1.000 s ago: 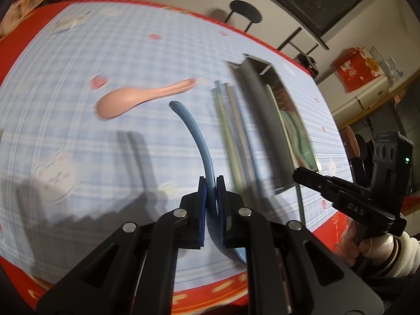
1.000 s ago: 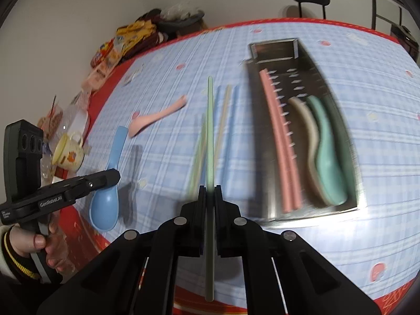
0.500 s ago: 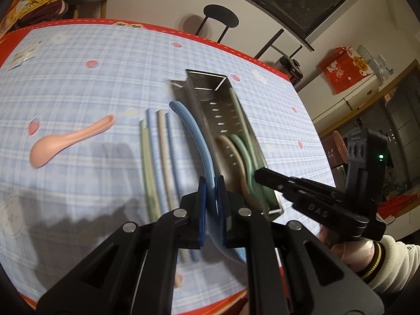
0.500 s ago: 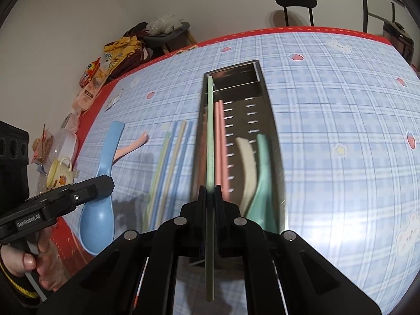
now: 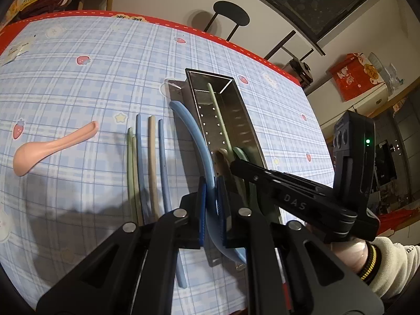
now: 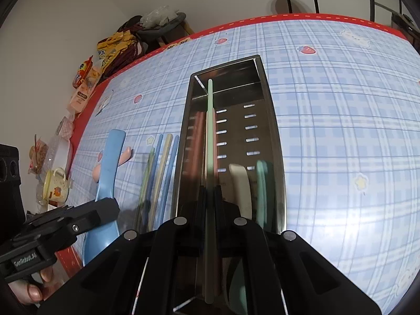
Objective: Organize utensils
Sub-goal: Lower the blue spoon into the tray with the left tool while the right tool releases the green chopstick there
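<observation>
My right fingers (image 6: 209, 195) pinch a light, stiff green chopstick (image 6: 209, 131) mid-shaft over the tray (image 6: 273, 136). Left fingers (image 5: 212, 191) clamp the blue spoon (image 5: 195, 134) handle beside the tray; smooth plastic, likely slippery.

Your room behind the table

Ahead of your grippers, a plain pale wall (image 6: 78, 13) with a black round stool (image 5: 231, 17) against it; a dark window (image 5: 328, 2) up right, a cluttered side table (image 6: 147, 31) far left.
</observation>
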`<state>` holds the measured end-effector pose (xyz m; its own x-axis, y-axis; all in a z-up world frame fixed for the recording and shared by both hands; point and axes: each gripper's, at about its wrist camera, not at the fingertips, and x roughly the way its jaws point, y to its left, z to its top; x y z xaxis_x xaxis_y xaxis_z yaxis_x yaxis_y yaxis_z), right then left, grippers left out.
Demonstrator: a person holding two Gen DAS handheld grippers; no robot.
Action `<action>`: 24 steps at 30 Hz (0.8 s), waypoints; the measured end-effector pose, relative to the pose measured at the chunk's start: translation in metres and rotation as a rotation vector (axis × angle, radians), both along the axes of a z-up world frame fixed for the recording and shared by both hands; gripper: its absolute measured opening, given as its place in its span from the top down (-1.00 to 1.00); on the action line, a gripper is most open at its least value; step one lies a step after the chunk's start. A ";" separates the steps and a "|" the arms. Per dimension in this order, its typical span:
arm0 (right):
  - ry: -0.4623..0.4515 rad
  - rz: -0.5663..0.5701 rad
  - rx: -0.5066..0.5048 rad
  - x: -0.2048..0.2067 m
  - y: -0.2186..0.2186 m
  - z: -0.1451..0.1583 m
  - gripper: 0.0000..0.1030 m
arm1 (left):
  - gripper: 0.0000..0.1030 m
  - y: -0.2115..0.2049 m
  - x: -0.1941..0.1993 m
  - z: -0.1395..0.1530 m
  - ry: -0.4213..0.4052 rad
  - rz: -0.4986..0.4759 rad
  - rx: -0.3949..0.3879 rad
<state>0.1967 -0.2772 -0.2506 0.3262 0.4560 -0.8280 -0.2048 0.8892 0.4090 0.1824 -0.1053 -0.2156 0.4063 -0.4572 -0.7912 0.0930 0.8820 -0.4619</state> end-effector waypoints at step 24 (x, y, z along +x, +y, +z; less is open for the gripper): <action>-0.090 -0.185 0.091 -0.007 -0.070 0.051 0.83 | 0.77 -0.073 0.023 -0.033 0.055 -0.161 0.077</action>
